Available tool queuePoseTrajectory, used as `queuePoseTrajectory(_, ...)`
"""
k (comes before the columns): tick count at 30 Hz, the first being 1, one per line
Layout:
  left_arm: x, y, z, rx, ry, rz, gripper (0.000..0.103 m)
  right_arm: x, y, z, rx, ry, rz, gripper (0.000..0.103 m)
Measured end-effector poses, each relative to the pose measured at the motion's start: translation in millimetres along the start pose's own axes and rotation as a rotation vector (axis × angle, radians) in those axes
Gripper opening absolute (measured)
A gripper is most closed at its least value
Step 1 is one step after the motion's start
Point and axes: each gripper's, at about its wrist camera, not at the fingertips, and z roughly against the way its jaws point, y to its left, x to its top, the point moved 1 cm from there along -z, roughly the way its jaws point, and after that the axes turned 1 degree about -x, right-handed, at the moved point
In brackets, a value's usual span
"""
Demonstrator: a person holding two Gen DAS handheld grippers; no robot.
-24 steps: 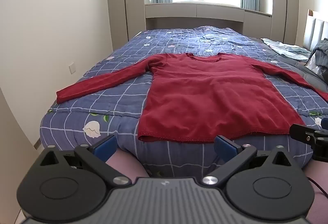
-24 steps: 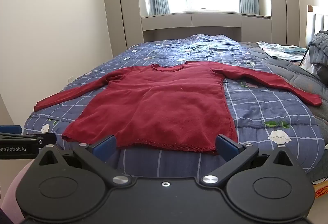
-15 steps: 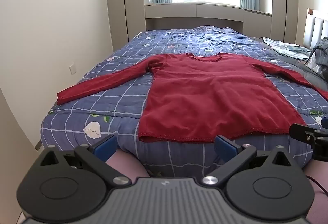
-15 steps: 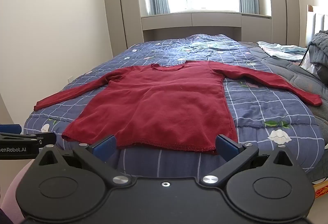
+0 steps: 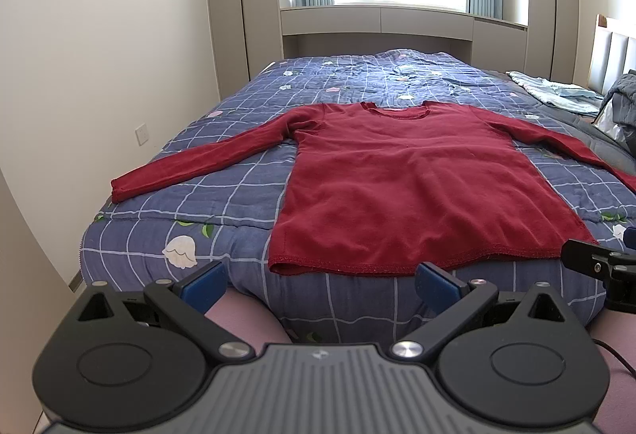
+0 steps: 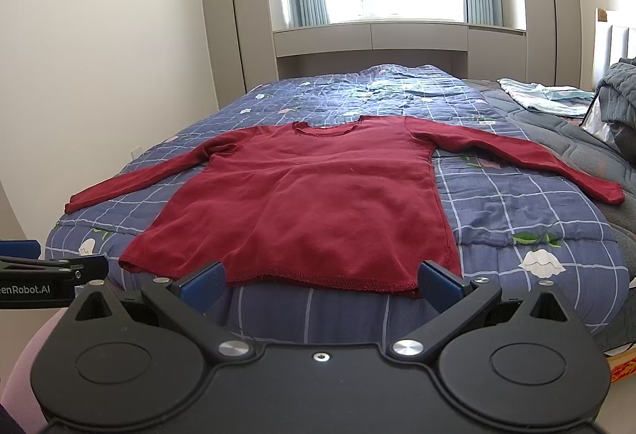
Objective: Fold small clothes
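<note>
Looks like the very start of the fold to me: the red sweater (image 5: 409,191) is laid out flat on the bed (image 5: 222,231), front down or up I can't tell, both sleeves stretched out to the sides, hem right at the near edge of the blue checked quilt. Nothing is folded yet.

The left gripper (image 5: 320,281) and right gripper (image 6: 322,281) both hang just off the foot of the bed, level and pointing straight along the mattress, side by side, neither touching the cloth. Jaws on both are spread wide and holding nothing.

My guess for the next move: reach out to a sleeve cuff (image 5: 119,191) or the shoulder and bring the sleeve across the body. The knit looks soft and floppy, so a pinch has to catch both layers or it'll drag and bunch on the quilt.
</note>
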Motion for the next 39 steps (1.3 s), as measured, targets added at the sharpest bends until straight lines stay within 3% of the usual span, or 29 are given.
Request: queuePoseTrajectory(39, 0.4, 2.5, -1.0, 0.005, 0.008, 0.001, 0.103, -1.1, -0.3, -2.0, -0.002, 0.007, 0.004, 0.103)
